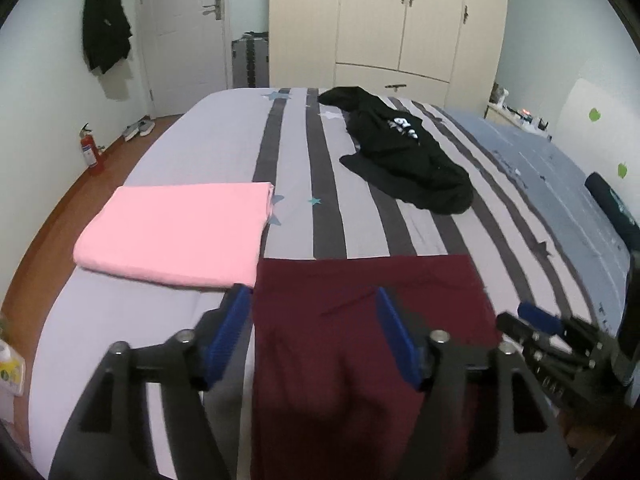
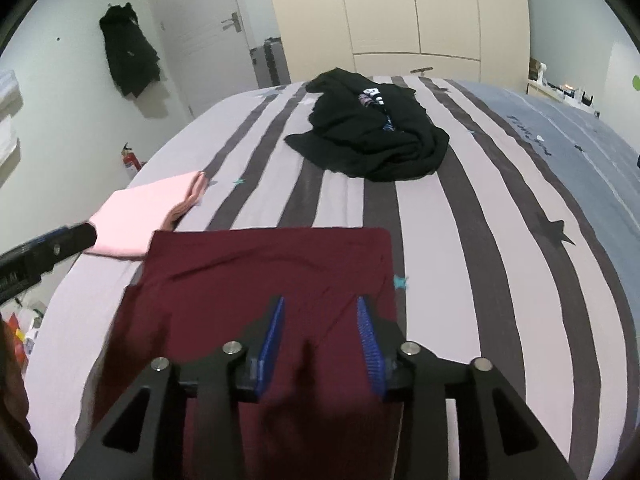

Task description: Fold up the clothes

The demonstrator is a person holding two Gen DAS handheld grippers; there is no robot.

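A maroon garment lies flat on the striped bed at its near edge; it also shows in the right wrist view. My left gripper is open and hovers over the garment's near left part. My right gripper is open over its near right part, and shows at the right of the left wrist view. A folded pink garment lies to the left. A crumpled black garment lies further back.
A cream wardrobe and a white door stand behind the bed. A black jacket hangs on the left wall. A red fire extinguisher stands on the floor at left. A blue sheet covers the bed's right side.
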